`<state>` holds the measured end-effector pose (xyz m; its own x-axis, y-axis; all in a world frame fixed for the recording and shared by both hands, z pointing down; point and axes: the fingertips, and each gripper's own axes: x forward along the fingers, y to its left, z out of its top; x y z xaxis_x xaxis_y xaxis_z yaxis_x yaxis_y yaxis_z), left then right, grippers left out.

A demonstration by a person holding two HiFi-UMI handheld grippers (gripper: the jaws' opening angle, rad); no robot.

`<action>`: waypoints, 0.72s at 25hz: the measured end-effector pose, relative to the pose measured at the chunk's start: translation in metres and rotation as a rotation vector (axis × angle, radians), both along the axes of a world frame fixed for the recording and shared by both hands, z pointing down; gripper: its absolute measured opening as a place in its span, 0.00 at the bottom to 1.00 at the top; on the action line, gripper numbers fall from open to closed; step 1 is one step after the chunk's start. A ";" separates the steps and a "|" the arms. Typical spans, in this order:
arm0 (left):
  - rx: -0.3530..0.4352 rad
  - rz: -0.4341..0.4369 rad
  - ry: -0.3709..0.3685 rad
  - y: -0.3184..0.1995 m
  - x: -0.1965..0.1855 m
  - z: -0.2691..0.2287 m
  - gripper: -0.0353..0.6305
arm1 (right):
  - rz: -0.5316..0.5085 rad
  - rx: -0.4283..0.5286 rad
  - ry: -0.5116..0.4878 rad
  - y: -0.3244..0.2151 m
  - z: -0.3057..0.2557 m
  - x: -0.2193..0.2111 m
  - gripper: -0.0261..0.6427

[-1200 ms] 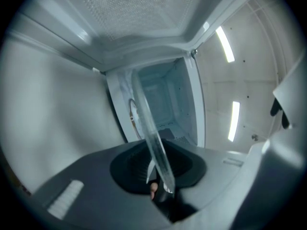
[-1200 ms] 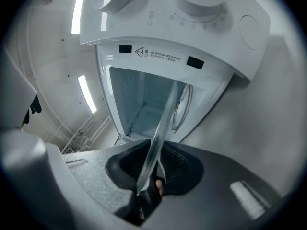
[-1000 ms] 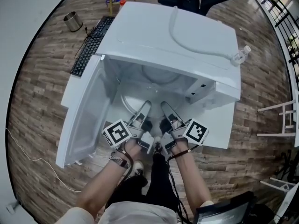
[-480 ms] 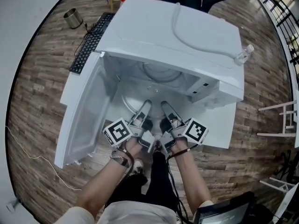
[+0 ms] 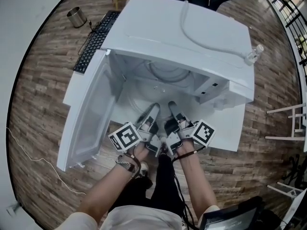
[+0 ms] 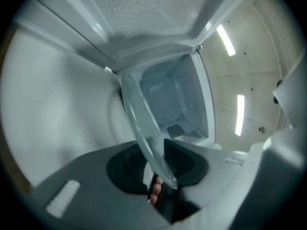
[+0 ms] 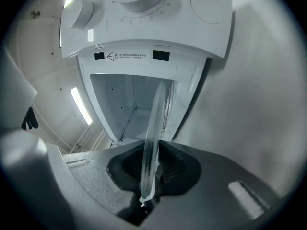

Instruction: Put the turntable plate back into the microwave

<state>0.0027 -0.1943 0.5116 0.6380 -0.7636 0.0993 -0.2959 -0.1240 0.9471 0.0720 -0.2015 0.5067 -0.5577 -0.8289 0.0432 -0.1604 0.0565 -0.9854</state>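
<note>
Wood-plank floor surrounds a white microwave, seen from above, with its door swung wide open. A black keyboard and a metal cup lie on the floor, well beyond the claws and off to their left. A person's two forearms reach toward the oven's mouth, each hand holding a claw. The left claw and right claw sit side by side, nearly touching, both pointing level into the cavity just ahead of them. A clear glass plate extends forward from both claws into the cavity. The left claw's jaws have just been opening. The plate's near rim is between its pads with a little slack on either side. The right claw is closed on the rim, which sits deep between its jaws.
</note>
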 end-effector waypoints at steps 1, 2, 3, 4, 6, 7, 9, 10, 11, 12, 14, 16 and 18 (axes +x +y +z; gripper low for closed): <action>-0.002 0.002 -0.007 0.003 -0.001 0.002 0.23 | 0.004 -0.001 -0.003 0.000 0.001 0.000 0.10; -0.008 0.000 -0.007 0.006 -0.003 0.003 0.23 | 0.005 -0.001 -0.002 0.000 0.001 0.000 0.10; -0.014 -0.005 -0.002 0.009 -0.005 0.005 0.23 | 0.005 0.001 0.001 0.000 0.002 0.000 0.10; -0.021 -0.010 0.001 0.011 -0.008 0.006 0.23 | 0.003 0.004 0.006 0.000 0.003 0.000 0.10; -0.027 -0.016 -0.006 0.015 -0.013 0.008 0.23 | 0.000 0.010 0.012 -0.001 0.003 0.000 0.10; -0.027 -0.017 0.000 0.016 -0.014 0.008 0.23 | 0.001 0.011 0.012 -0.001 0.003 0.000 0.10; -0.027 -0.021 0.014 0.017 -0.015 0.008 0.23 | 0.003 0.007 0.013 -0.002 0.004 0.000 0.10; -0.028 -0.023 0.017 0.018 -0.016 0.008 0.23 | 0.003 0.005 0.014 -0.002 0.004 0.000 0.10; -0.029 -0.025 0.019 0.019 -0.017 0.008 0.23 | 0.002 0.003 0.018 -0.002 0.005 0.000 0.10; -0.031 -0.026 0.021 0.020 -0.019 0.008 0.23 | 0.002 0.001 0.021 -0.002 0.006 0.000 0.10; -0.035 -0.027 0.022 0.023 -0.021 0.008 0.23 | 0.005 -0.003 0.023 -0.002 0.007 0.000 0.10; -0.047 -0.026 0.033 0.025 -0.022 0.009 0.21 | 0.007 -0.002 0.021 -0.002 0.007 0.000 0.10; -0.067 -0.031 0.061 0.026 -0.021 0.011 0.20 | 0.006 0.001 0.021 -0.002 0.007 0.000 0.10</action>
